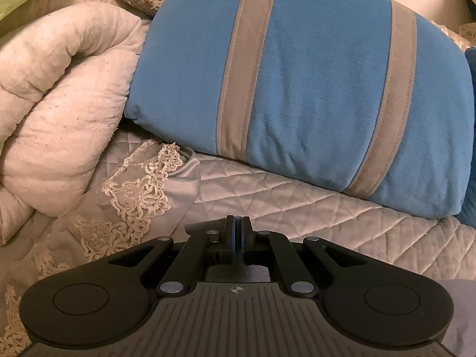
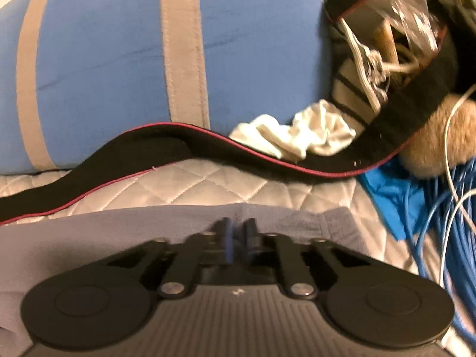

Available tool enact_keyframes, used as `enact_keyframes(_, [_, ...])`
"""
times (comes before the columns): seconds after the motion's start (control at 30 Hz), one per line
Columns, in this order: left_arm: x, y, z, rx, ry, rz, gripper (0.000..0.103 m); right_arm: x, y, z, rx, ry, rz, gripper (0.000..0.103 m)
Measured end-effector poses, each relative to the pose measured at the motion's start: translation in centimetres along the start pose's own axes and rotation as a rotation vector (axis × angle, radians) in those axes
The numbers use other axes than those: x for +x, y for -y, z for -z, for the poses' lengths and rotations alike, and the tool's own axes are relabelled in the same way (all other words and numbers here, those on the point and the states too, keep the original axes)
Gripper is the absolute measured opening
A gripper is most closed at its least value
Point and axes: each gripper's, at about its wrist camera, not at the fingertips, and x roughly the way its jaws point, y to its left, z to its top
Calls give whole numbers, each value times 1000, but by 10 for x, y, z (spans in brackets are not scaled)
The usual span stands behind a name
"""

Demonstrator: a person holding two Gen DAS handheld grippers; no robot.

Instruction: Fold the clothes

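Note:
A grey-lavender garment [image 2: 119, 232] lies flat on the quilted bed cover [image 2: 208, 184], filling the near part of the right wrist view. My right gripper [image 2: 238, 232] sits over its far edge with the blue pads [image 2: 228, 244] nearly together, and a thin bit of the grey cloth looks pinched between them; this view is blurred. A corner of the same grey cloth [image 1: 458, 312] shows at the lower right of the left wrist view. My left gripper [image 1: 238, 223] is shut above the quilted cover [image 1: 297, 202], with nothing visible between its fingers.
A blue pillow with grey stripes [image 1: 297, 74] lies ahead of both grippers. A beige comforter [image 1: 59, 104] and lace-edged fabric [image 1: 139, 190] are to the left. To the right are a black red-trimmed strap [image 2: 178, 145], white cloth [image 2: 297, 134], a black bag [image 2: 416, 44] and blue cables [image 2: 440, 223].

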Motion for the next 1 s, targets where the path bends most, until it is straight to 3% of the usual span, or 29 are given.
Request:
enact_keyframes(0.13, [-11,-4,0,9,28,5,3,-21,7,-4,-1,51,-21,1])
enact_keyframes(0.33, [-61,-29,19,119,116,149,3,-109,22,5,-83,189,-92,1])
enact_keyframes(0.5, [-124,-80,40,178,171,289,3,-206,43,38,-195,294,-192,1])
enact_keyframes(0.63, [-159,-125,60,246,132,329,7,-265,66,88,-278,248,-248,3])
enact_keyframes(0.7, [-168,-141,66,251,74,336,9,-275,74,110,-289,192,-239,17])
enact_keyframes(0.73, [-173,-147,67,246,52,336,11,-280,76,118,-303,183,-226,30])
enact_keyframes(0.87, [-195,-147,61,256,58,350,43,-297,78,142,-409,169,-163,65])
enact_keyframes(0.9, [-200,-141,60,276,65,356,47,-299,75,145,-461,172,-138,72])
enact_keyframes(1.0, [-214,-122,54,337,86,375,55,-296,69,148,-619,161,-55,73])
